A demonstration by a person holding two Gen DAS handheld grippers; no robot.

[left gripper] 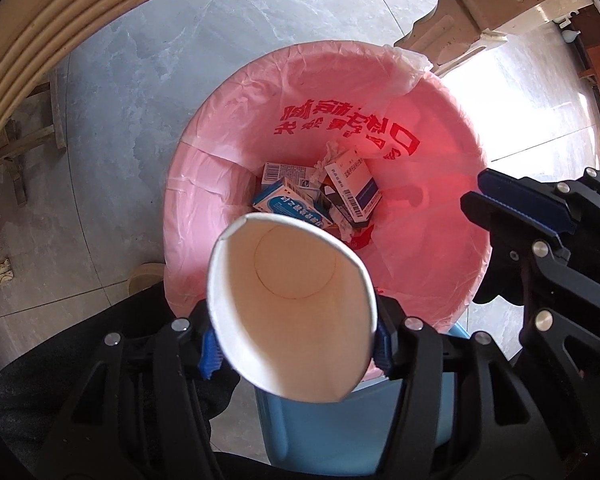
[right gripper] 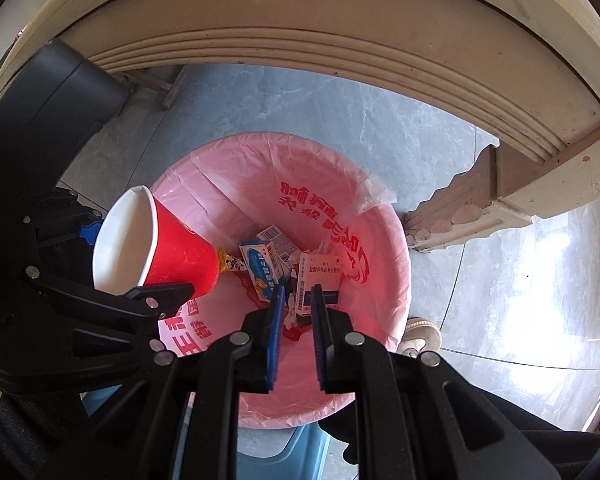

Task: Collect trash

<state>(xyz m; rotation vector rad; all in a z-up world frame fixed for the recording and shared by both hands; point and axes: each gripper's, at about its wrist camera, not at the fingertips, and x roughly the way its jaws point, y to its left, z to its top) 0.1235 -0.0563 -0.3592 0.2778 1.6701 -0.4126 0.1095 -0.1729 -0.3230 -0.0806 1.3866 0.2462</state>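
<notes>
Left tool [left gripper: 295, 344] grips a paper cup [left gripper: 291, 312], red outside and white inside, pads pressed on its sides so the rim is squashed to an oval. In the right wrist view the cup [right gripper: 155, 256] is tilted, mouth toward the camera, base pointing down into the bin. It hangs over the near-left part of the trash bin [left gripper: 476, 280], a blue bin lined with a pink plastic bag [left gripper: 259, 128] with red print.

Right tool [right gripper: 295, 320] is closed and empty, blue pads nearly together with only a narrow slit between, pointing down over the bin opening, just beside the left tool.

At the bottom of the bag: several small cardboard boxes [left gripper: 352, 188], blue-and-white, plus crumpled paper bits.

Bin stands on a grey tiled floor [left gripper: 159, 60], near a cream-coloured surface edge [right gripper: 340, 48] with a carved leg [right gripper: 480, 200]. A shoe [right gripper: 420, 332] shows by the bin's right side.
</notes>
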